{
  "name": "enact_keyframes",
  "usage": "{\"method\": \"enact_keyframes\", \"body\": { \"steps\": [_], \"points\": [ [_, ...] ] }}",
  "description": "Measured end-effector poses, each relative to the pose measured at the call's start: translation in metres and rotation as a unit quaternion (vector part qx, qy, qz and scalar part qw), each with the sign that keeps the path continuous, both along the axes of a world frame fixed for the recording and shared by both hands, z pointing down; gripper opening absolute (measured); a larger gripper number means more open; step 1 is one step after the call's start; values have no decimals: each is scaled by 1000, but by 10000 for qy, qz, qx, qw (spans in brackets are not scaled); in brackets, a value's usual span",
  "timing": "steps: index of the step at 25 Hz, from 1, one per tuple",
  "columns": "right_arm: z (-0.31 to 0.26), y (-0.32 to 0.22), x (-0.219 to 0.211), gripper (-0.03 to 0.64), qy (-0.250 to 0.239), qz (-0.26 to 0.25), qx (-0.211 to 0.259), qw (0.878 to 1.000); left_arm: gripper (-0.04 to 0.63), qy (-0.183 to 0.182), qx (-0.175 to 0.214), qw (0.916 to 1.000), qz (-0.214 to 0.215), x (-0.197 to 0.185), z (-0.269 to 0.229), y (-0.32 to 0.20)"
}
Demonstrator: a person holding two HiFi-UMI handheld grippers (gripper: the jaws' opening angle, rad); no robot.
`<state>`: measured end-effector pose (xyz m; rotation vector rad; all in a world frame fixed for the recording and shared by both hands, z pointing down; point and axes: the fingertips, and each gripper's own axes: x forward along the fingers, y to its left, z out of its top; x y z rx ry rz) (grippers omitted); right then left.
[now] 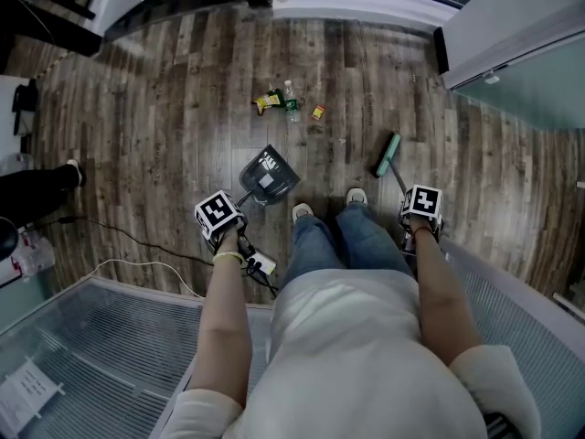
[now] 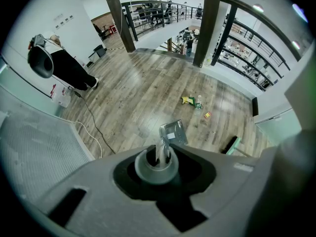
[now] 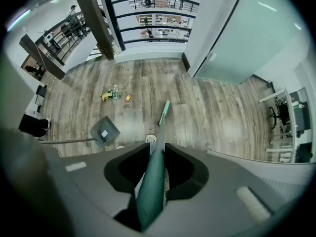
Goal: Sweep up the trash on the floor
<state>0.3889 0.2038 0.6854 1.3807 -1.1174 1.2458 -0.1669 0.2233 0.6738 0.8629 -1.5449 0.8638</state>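
Observation:
A small heap of trash (image 1: 279, 102) lies on the wooden floor ahead: a yellow-green wrapper, a small bottle (image 1: 291, 101) and a little yellow-red piece (image 1: 317, 112). The same trash (image 2: 193, 101) (image 3: 112, 95) shows far off in both gripper views. My left gripper (image 1: 230, 230) is shut on the long handle of a grey dustpan (image 1: 269, 175) (image 2: 173, 133), whose pan rests on the floor short of the trash. My right gripper (image 1: 417, 224) is shut on the green handle of a broom (image 3: 157, 152), its head (image 1: 388, 155) (image 3: 164, 112) on the floor to the right of the trash.
A white cable (image 1: 146, 265) and a black one trail over the floor at left, by a ribbed glass panel (image 1: 101, 355). A person in black (image 2: 69, 65) stands at far left. Glass walls (image 1: 521, 62) at right, railing posts (image 2: 207, 23) beyond the trash.

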Motion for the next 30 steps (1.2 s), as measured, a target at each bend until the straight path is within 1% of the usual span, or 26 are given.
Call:
{"method": "enact_keyframes", "body": {
  "steps": [2,5,9,14,22,25,30],
  "points": [
    [-1,0,-3,103,-6,-17,-14,10000,97,-54,81,9999,57,-2,-3,-3],
    [-4,-2,-6,101,-7,-21,-49,10000,97,-5,172,9998,107,-1,-7,-9],
    [-6,-4,-9,101,85,-98,-57,9999,97,4,127,9999,93,-2,-6,-9],
    [-7,-9,-18,101,237,-405,-38,9989,97,-3,79,9999,87,-4,-6,-10],
    [-6,-20,-41,101,305,-1009,-128,9943,97,-11,53,9999,98,-6,-6,-13],
    [-5,-22,-48,101,268,-1114,-138,9933,97,-14,60,9999,105,-4,-7,-12],
    [-5,-18,-59,101,340,-1588,-209,9865,97,-36,86,9999,112,-4,-7,-11]
  ]
}}
